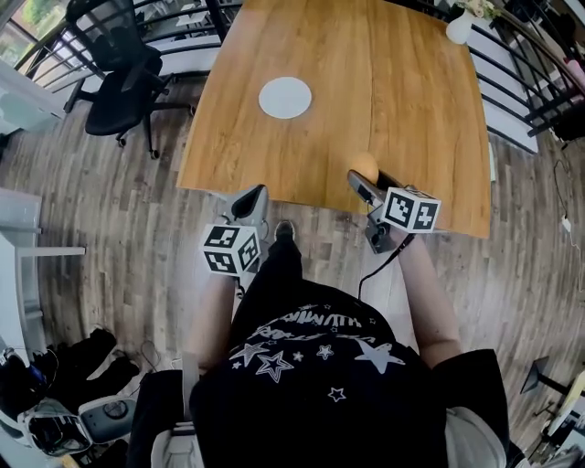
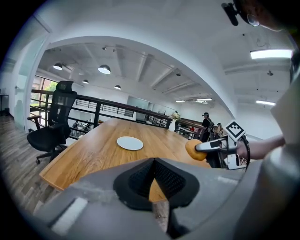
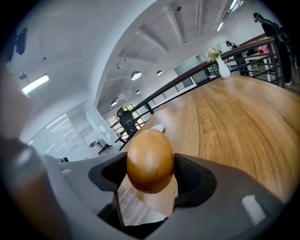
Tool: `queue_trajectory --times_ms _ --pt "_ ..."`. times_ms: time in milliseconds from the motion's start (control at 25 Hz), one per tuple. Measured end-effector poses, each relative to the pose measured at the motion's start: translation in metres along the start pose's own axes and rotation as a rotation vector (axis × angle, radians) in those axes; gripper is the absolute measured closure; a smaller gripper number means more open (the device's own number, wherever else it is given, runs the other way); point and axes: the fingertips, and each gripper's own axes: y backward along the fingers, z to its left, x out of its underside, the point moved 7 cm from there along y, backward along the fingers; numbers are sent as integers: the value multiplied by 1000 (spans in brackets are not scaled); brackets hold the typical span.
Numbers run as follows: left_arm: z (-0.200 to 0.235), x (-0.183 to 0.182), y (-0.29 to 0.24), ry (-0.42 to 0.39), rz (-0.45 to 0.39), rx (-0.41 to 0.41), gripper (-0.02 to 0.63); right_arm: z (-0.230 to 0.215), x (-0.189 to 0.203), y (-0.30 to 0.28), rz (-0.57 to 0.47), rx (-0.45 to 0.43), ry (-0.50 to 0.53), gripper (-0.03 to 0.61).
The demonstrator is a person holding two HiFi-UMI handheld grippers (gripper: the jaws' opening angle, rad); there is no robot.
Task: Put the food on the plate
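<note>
A round golden-brown piece of food (image 3: 150, 160) sits between the pads of my right gripper (image 3: 150, 174), which is shut on it. From the head view, the food (image 1: 364, 166) and right gripper (image 1: 365, 179) hang over the near edge of the wooden table (image 1: 411, 110). An empty white plate (image 1: 284, 97) lies farther out on the table, to the left; it also shows in the left gripper view as the plate (image 2: 130, 143). My left gripper (image 1: 251, 203) is shut on nothing, just off the table's front edge. The food (image 2: 193, 149) is also seen from the left gripper.
A black office chair (image 1: 128, 91) stands left of the table. A white vase (image 1: 460, 27) with flowers sits at the far right corner. Railings run behind the table. The floor is wood plank.
</note>
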Motion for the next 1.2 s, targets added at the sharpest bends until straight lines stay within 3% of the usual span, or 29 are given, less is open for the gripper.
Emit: queue_trajectory --times_ms 840,1200 --pt "122 -83 -100 11 27 67 612 19 -96 -141 65 56 97 267" --pt "157 -110 -139 4 13 118 612 30 -130 -191 89 36 144 267"
